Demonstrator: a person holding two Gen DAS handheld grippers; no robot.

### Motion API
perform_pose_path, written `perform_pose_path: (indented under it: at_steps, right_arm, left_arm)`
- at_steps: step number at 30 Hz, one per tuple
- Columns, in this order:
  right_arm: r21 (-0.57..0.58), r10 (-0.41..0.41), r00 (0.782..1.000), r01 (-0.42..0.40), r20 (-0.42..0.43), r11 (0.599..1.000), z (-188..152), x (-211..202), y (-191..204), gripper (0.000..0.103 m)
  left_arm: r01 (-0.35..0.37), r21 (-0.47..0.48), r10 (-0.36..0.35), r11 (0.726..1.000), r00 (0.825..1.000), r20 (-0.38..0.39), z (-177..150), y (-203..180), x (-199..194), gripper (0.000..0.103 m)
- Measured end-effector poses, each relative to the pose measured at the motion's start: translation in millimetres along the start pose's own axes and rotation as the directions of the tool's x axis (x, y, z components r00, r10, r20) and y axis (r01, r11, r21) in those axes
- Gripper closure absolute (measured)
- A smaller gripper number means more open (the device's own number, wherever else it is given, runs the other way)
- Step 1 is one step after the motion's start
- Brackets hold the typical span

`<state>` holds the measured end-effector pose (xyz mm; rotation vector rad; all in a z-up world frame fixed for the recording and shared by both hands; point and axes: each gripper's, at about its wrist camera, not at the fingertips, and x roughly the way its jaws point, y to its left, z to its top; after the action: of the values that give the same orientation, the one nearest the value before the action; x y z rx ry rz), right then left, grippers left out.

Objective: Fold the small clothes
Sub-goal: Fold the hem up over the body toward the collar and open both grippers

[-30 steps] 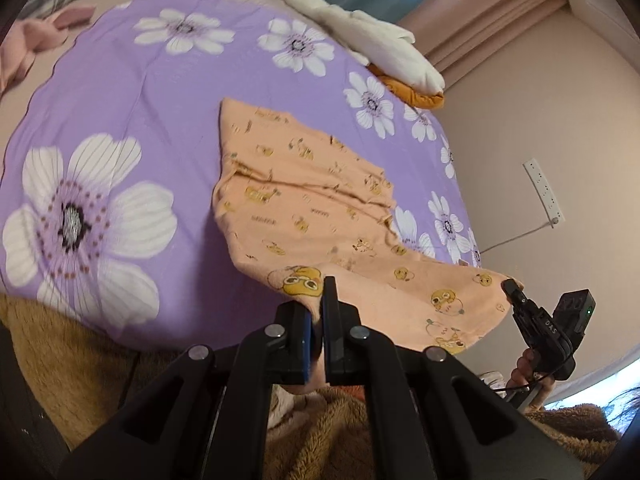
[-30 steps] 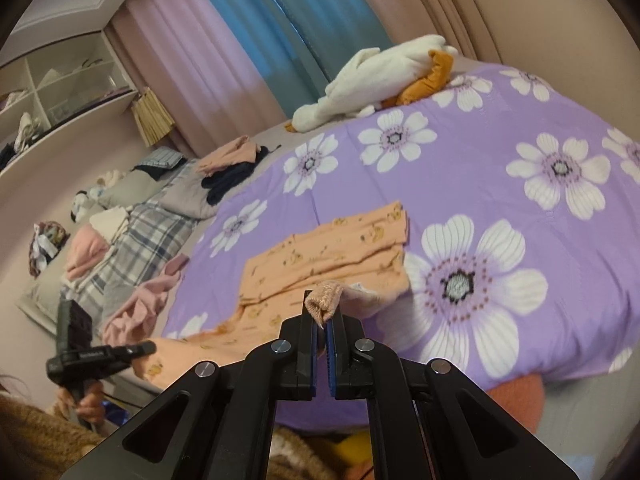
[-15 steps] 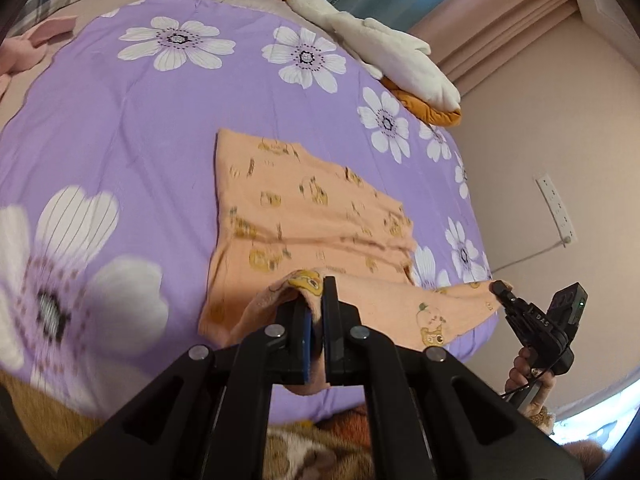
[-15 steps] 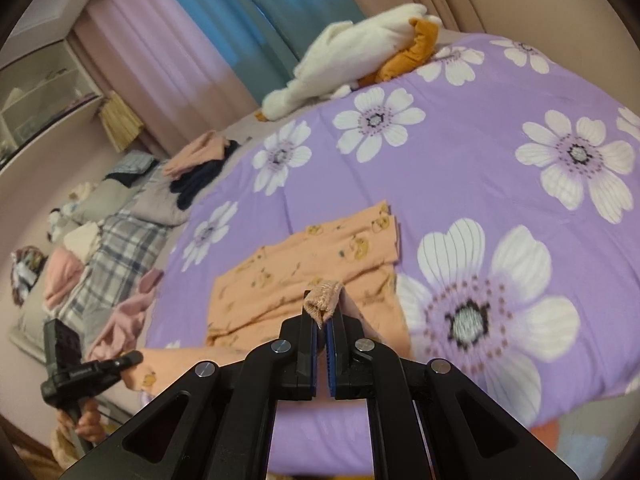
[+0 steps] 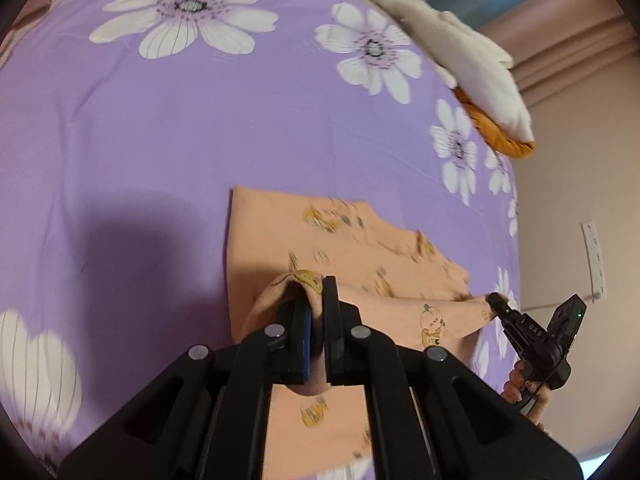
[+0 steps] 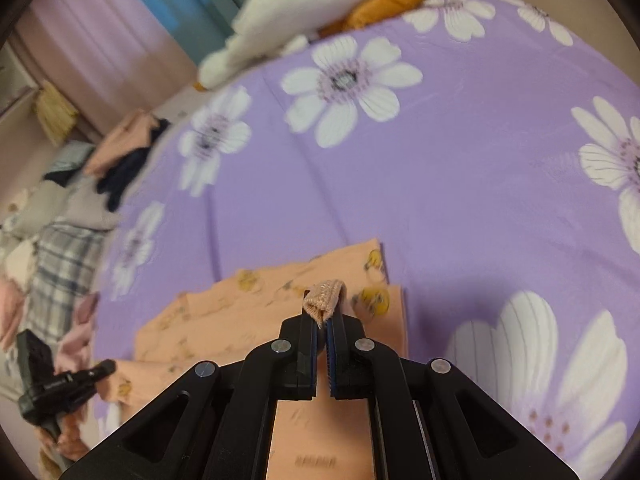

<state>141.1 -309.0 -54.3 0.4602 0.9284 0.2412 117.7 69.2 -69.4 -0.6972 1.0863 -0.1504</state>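
Evidently the orange garment [image 5: 352, 248], lying on the purple bedspread [image 5: 160, 140], is pinched at two near corners — left gripper [image 5: 316, 300] and right gripper [image 6: 323, 314] both clamped on cloth — probably so the edge can be carried over evenly.

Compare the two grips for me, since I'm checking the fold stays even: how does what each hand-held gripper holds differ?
The left hand-held gripper pinches a loose, rounded bunch of the orange garment showing a yellow cartoon print; the right hand-held gripper pinches a narrow ribbed band folded over its tips. The left's fabric bulges off to one side; the right's sits centred. Both are shut on the same garment, lifting its near edge.
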Motion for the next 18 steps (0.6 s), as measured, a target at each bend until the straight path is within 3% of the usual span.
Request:
perform_pose_path:
  at_steps: [7,15,18]
  right_arm:
    - [0.016,-0.042,0.996,0.043,-0.081,0.999,6.6,41.5,-8.5,0.098]
    - [0.002,-0.064,0.995,0.065,-0.075,0.998,4.9,44.5,-7.3,0.098]
    - [-0.027,-0.096,0.993,0.094,-0.071,0.995,9.6,41.7,1.7,0.098]
  left_arm:
    - [-0.069,-0.031,0.067,0.997,0.996,-0.056,18.2,16.1,42.2,0.099]
    - [-0.073,-0.019,0.072,0.997,0.996,-0.046,17.9,16.4,40.4,0.097]
    - [-0.033,-0.026,0.032,0.999,0.999,-0.019,16.9,9.0,28.1,0.08]
